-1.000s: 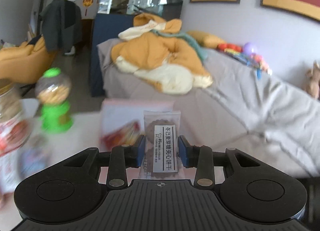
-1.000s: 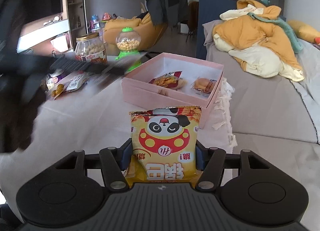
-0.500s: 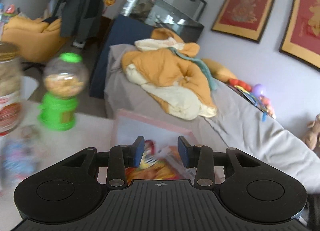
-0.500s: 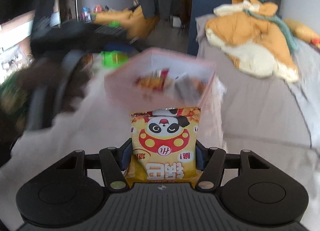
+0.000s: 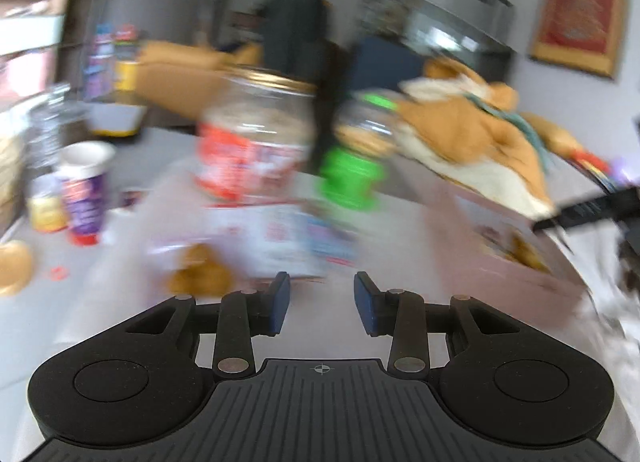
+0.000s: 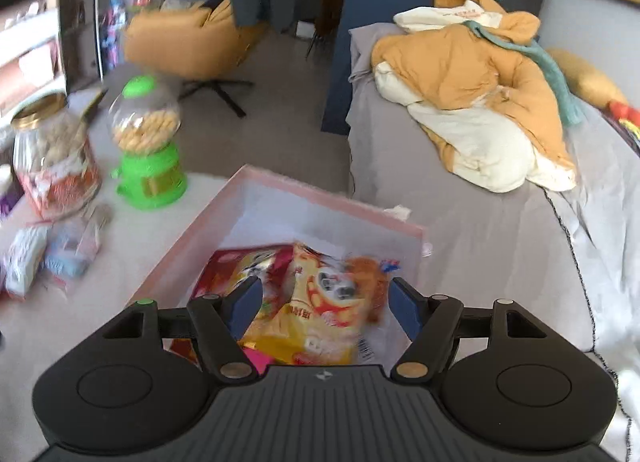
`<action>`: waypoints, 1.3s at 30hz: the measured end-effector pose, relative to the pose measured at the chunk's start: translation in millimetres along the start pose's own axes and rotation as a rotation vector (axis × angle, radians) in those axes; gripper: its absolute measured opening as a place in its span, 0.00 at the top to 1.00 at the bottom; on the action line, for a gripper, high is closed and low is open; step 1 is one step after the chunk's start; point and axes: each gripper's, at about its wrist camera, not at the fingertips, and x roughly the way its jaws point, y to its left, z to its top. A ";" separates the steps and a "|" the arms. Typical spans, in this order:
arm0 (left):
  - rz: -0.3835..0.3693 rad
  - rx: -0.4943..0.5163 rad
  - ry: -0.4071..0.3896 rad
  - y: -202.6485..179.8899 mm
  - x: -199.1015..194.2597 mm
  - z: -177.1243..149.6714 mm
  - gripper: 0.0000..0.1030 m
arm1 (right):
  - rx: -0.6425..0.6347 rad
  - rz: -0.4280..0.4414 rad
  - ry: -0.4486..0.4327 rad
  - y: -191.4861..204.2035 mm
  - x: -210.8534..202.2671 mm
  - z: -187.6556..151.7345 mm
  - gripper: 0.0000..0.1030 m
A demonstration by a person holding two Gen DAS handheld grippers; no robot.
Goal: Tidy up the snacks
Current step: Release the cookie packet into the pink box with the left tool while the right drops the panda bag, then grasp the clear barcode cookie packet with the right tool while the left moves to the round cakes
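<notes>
My right tongs [image 6: 325, 304] hover over the pink box [image 6: 192, 234], jaws opening, pads clear of the yellow panda bag [image 6: 320, 314] lying tilted in the box on a red packet [image 6: 224, 266]. My left tongs [image 5: 322, 302] are narrowly parted and closing on nothing, over the white counter [image 5: 120, 302]. That view is blurred. Ahead of them lie loose snack packets [image 5: 276, 238], with a glass jar [image 5: 252, 145] and a green candy dispenser [image 5: 356, 165] behind. A purple cup [image 5: 82, 189] stands at far left.
</notes>
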 end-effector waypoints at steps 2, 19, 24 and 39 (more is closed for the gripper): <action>0.034 -0.081 -0.011 17.9 0.6 1.0 0.61 | 0.007 0.078 0.006 22.7 0.3 -0.2 0.32; -0.076 -0.219 0.004 58.9 5.4 -6.9 0.61 | 0.021 0.279 0.098 197.4 126.0 49.2 0.54; 0.026 -0.307 -0.077 79.4 -5.4 -3.3 0.61 | -0.058 0.338 0.126 188.5 100.3 34.8 0.65; 0.035 0.159 0.110 28.5 40.6 13.8 0.56 | -0.179 0.318 0.084 114.2 -19.3 -105.3 0.66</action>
